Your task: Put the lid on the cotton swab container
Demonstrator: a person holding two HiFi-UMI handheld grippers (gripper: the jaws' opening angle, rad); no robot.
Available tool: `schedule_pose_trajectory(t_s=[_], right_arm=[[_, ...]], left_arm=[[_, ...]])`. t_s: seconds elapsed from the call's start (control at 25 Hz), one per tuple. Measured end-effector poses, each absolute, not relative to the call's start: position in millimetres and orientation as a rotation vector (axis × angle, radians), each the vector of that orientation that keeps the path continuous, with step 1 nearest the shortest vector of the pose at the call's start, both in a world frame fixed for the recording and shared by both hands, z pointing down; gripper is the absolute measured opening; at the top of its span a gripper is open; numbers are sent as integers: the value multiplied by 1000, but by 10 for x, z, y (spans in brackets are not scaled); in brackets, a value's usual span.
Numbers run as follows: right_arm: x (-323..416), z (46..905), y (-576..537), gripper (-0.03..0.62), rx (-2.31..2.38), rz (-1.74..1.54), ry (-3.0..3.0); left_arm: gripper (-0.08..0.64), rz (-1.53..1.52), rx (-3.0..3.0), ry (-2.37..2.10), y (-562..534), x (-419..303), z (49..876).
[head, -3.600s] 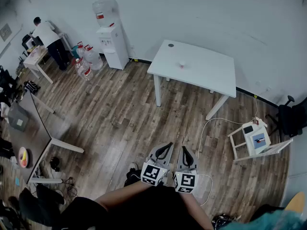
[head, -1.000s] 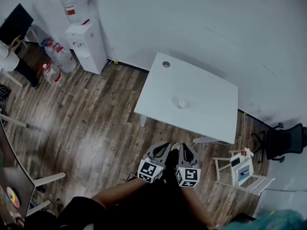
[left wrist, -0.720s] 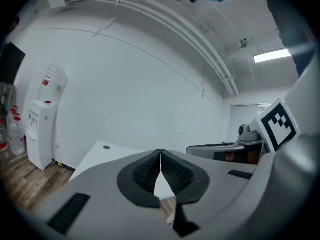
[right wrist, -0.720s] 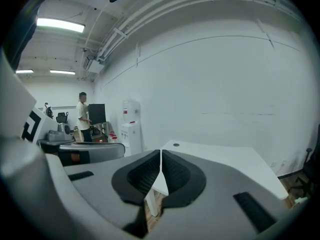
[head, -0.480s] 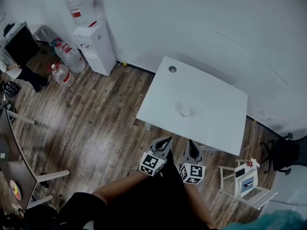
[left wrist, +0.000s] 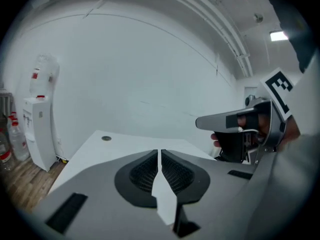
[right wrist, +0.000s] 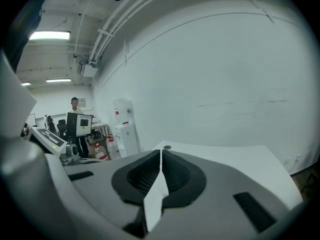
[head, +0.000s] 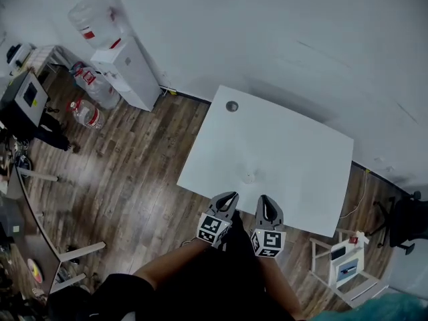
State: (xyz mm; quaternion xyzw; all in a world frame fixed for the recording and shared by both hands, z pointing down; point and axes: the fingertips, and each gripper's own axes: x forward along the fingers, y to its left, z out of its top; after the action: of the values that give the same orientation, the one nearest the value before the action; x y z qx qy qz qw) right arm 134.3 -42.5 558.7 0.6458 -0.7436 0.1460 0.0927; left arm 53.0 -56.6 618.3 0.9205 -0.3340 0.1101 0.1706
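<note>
A small pale container (head: 249, 176) stands on the white table (head: 301, 146), near its front edge. It is too small to tell a lid from it. My left gripper (head: 230, 196) and right gripper (head: 267, 202) are side by side just before the table's near edge, a short way short of the container. Both are shut with nothing between the jaws. In the left gripper view the shut left gripper (left wrist: 159, 152) points over the table (left wrist: 95, 146), with the right gripper (left wrist: 240, 123) beside it. The right gripper (right wrist: 160, 152) is likewise shut in its own view.
A round cable hole (head: 232, 105) sits at the table's far left corner. A water dispenser (head: 124, 65) with spare bottles (head: 85, 112) stands at the left wall. A small white rack (head: 344, 263) and a black chair (head: 408, 223) are at the right. Desks (head: 27, 95) line the left side.
The head view has closed in on the white table. Both shut grippers, earlier over the wooden floor, now sit at the table's near edge, closer to the container.
</note>
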Motion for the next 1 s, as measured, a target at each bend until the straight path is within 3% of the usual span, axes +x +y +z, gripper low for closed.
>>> schedule_pose_trajectory(t_s=[0.28,0.44,1.0], right_arm=[[1639,5838,-896,34,1846,507,-2238],[1726,5928,-1040,34,1809,535,-2244],[1985,6201,-1259,34,1759,527,-2187]], left_arm=[[22,406,2620,-902,-872,801,6568],[140,433,2637,-846,-901,877,6763],[264,707,2642,-723,-997,1108,7672]])
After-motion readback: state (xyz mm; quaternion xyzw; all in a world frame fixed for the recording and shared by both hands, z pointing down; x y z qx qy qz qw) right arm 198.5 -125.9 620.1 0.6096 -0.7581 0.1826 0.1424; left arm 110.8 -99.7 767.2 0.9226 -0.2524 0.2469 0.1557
